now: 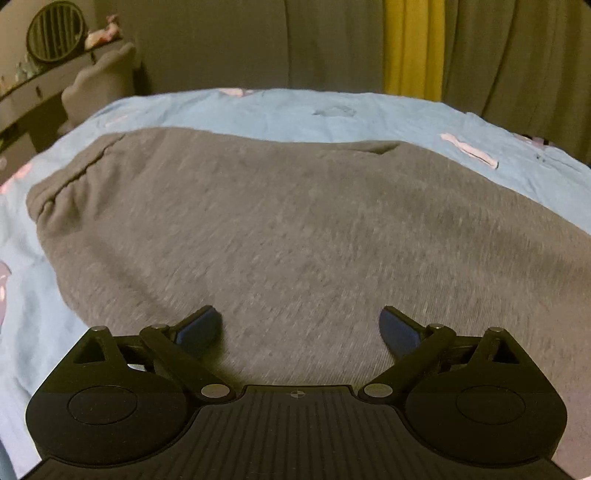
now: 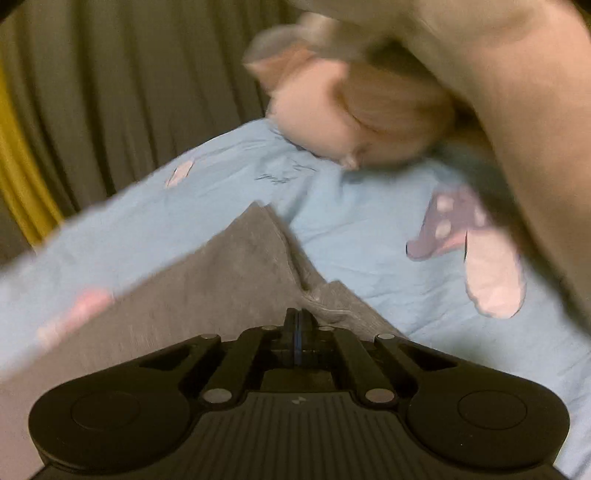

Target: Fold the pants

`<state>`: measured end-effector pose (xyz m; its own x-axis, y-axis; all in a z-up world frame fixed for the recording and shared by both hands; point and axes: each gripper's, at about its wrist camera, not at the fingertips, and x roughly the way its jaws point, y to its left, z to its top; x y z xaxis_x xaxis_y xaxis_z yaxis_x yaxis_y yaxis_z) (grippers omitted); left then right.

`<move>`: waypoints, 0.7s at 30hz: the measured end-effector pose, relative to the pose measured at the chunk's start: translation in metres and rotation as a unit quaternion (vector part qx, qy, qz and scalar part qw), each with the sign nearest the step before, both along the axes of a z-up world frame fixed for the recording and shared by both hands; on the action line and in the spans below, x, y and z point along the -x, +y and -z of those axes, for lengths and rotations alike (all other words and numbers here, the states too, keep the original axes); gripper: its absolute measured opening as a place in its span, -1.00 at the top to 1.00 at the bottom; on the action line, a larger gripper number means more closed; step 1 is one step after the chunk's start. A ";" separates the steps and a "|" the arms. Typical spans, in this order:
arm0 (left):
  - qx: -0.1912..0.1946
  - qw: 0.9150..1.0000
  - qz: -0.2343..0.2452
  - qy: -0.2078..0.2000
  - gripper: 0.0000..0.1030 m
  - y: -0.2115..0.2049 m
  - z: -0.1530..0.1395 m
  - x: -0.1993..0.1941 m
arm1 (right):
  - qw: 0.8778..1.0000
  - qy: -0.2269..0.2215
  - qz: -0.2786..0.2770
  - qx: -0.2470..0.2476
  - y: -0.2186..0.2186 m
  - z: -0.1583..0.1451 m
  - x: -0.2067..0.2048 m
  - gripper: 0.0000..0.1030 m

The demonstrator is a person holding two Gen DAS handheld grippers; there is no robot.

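Grey pants (image 1: 280, 229) lie spread on a light blue bedsheet (image 1: 332, 110), waistband at the left. My left gripper (image 1: 300, 326) is open just above the pants' near part, holding nothing. In the right wrist view the pants (image 2: 229, 280) show at lower left, with a leg end or corner bunched at the fingers. My right gripper (image 2: 300, 321) is shut with its fingertips at the bunched grey cloth (image 2: 325, 299); the frame is blurred and I cannot tell if cloth is pinched.
The sheet (image 2: 369, 229) has pink cartoon prints. A pink plush toy or pillow (image 2: 351, 107) lies at the far end of the bed. Grey and yellow curtains (image 1: 413, 44) hang behind. A shelf with a small fan (image 1: 55, 31) stands at far left.
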<state>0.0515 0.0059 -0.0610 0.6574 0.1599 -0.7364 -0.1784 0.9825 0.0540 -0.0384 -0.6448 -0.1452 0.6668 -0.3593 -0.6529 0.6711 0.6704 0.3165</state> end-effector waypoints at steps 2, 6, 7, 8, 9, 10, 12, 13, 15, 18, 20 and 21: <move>0.008 1.000 -0.005 0.000 -0.95 0.005 -0.001 0.001 | 1.000 0.007 0.003 0.012 0.005 -0.013 -0.001 0.95; -0.001 1.000 -0.003 -0.002 -0.97 -0.009 0.004 -0.003 | 0.994 -0.058 -0.080 0.035 0.049 -0.027 0.007 0.87; -0.006 1.000 0.000 -0.003 -0.98 -0.010 0.005 -0.003 | 0.993 -0.056 -0.103 0.024 0.056 -0.024 0.000 0.87; -0.009 1.000 0.002 -0.004 -0.99 -0.011 0.006 -0.004 | 0.992 -0.045 -0.118 0.025 0.059 -0.019 -0.010 0.87; -0.010 1.000 0.003 -0.005 -0.99 -0.014 0.007 -0.006 | 0.991 -0.029 -0.126 0.032 0.060 -0.014 -0.022 0.87; -0.009 1.000 0.004 -0.005 -0.99 -0.013 0.007 -0.006 | 0.991 -0.012 -0.125 0.039 0.059 -0.009 -0.034 0.87; -0.007 1.000 0.004 -0.006 -0.99 -0.013 0.008 -0.007 | 0.994 -0.019 -0.104 0.038 0.048 -0.007 -0.049 0.88; -0.008 1.000 0.004 -0.006 -1.00 -0.013 0.008 -0.007 | 0.996 -0.006 -0.081 0.045 0.041 -0.008 -0.058 0.88; -0.010 1.000 0.005 -0.006 -1.00 -0.013 0.008 -0.007 | 0.997 0.025 -0.026 0.062 0.033 -0.015 -0.062 0.88; -0.007 1.000 0.004 -0.005 -1.00 -0.011 0.007 -0.006 | 0.999 -0.016 -0.022 0.019 0.028 -0.026 -0.044 0.83; -0.007 1.000 0.002 -0.006 -1.00 -0.012 0.008 -0.007 | 0.998 -0.033 -0.056 0.019 0.046 -0.030 -0.023 0.58; -0.008 1.000 0.002 -0.007 -1.00 -0.012 0.008 -0.007 | 0.996 -0.040 -0.072 0.024 0.057 -0.028 -0.013 0.50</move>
<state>0.0585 -0.0062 -0.0689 0.6679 0.1690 -0.7248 -0.1745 0.9823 0.0682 -0.0257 -0.5883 -0.1170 0.7622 -0.2866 -0.5805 0.5418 0.7732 0.3295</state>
